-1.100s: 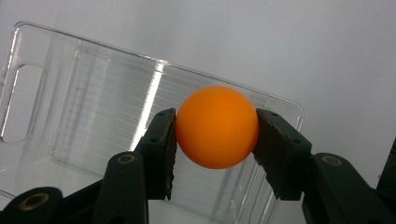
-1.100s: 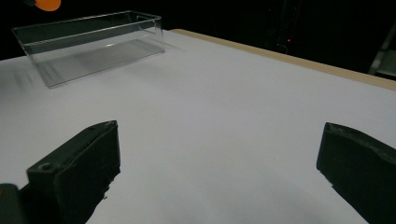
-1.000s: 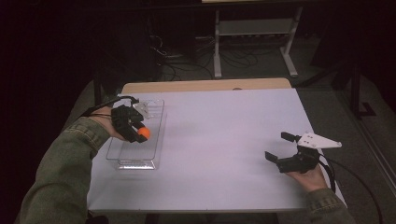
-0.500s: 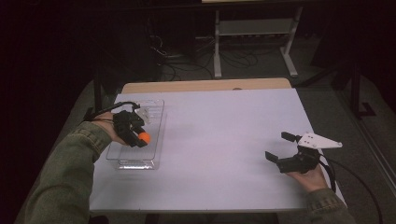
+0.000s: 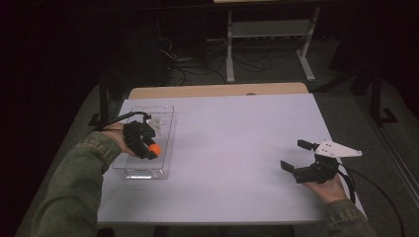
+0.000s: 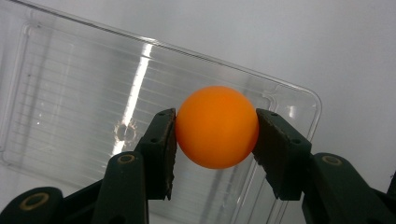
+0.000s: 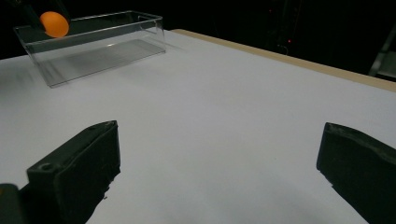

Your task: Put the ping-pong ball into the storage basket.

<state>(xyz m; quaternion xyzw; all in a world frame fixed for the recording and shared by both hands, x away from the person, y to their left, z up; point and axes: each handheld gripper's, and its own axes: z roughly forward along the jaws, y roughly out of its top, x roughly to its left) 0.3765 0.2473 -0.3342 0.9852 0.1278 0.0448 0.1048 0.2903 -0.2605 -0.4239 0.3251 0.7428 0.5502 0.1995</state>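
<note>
A white table is seen mid-frame in the high view, with a clear bin at its left. Above the bin, an orange ball is pinched by the left gripper. The right gripper, at lower right, is spread wide with nothing between its jaws.

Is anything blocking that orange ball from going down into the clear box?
Nothing visible does. The left gripper holds the orange ball above the clear box, whose top is open.
</note>
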